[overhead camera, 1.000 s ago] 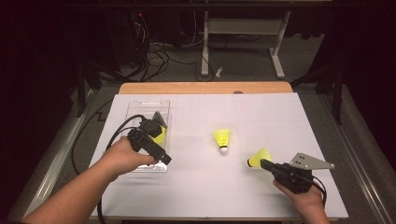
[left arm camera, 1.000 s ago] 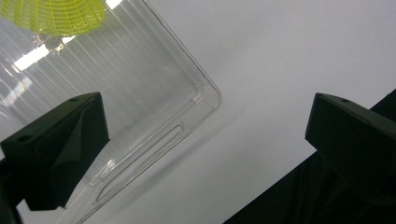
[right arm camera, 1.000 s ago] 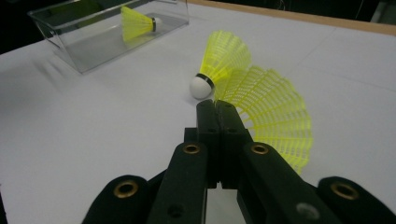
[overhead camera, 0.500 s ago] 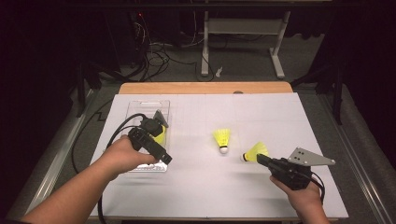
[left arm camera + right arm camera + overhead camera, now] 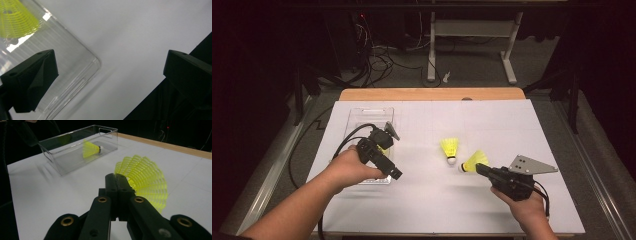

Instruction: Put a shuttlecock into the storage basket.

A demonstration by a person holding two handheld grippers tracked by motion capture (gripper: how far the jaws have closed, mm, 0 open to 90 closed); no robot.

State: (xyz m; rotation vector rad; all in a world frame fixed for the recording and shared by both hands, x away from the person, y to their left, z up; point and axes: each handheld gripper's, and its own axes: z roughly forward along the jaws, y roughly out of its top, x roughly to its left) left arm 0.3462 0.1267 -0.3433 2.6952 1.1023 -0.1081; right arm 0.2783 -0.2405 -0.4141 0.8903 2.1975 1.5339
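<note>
Shuttlecock (image 5: 474, 162) being gripped by the right hand-held gripper (image 5: 478, 169).

Its jaws are clenching the yellow skirt, holding it just above the white worktop (image 5: 492, 125), beside a second shuttlecock (image 5: 450, 149) that is lying there. Left hand-held gripper (image 5: 395, 173) is hovering released, jaws wide apart, over the clear bin (image 5: 357, 116), which is containing a third shuttlecock (image 5: 90, 149).
</note>
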